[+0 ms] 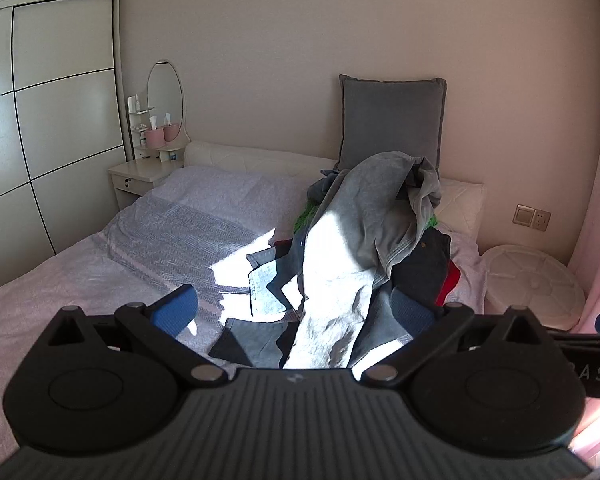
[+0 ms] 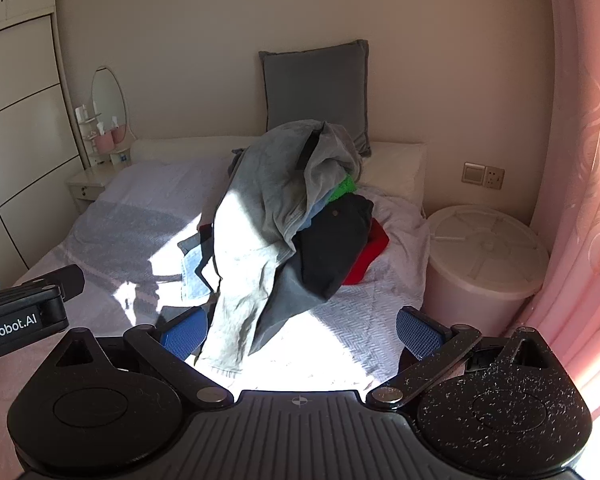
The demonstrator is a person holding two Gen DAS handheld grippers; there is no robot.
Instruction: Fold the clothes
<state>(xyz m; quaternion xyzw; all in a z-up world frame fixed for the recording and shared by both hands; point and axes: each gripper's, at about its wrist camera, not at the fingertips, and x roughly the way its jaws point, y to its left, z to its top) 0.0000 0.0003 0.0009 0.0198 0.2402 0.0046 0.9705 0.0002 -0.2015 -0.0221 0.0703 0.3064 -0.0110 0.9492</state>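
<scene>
My right gripper point(image 2: 300, 334) is hanging with its blue pads wide apart over the sunlit bed point(image 2: 360, 320), gripping nothing; the hem of the grey trousers point(image 2: 256, 240) is draping down just beside its left pad. My left gripper point(image 1: 296, 320) is also standing spread, and in its own view the same trousers point(image 1: 340, 280) are dangling between its fingers, though I am not seeing the pads pressing on the cloth.

Just beyond, the pile point(image 2: 312, 220) is heaping on the bed's right half: a dark garment point(image 2: 332, 248), something red point(image 2: 370, 252), something green point(image 2: 342, 190), with the trousers thrown over the top, all crumpled.

I am judging these risks:
- Pinching the trousers low and pulling could be dragging the whole heap along, since they are lying across it.
- The glare on the cloth is washing out seams, so I could be catching two layers at once.
- The heap is sitting near the bed's right edge; a sideways tug could be spilling pieces toward the tub point(image 2: 488, 248).

Behind, a grey cushion point(image 2: 316, 88) is leaning on the wall.
</scene>
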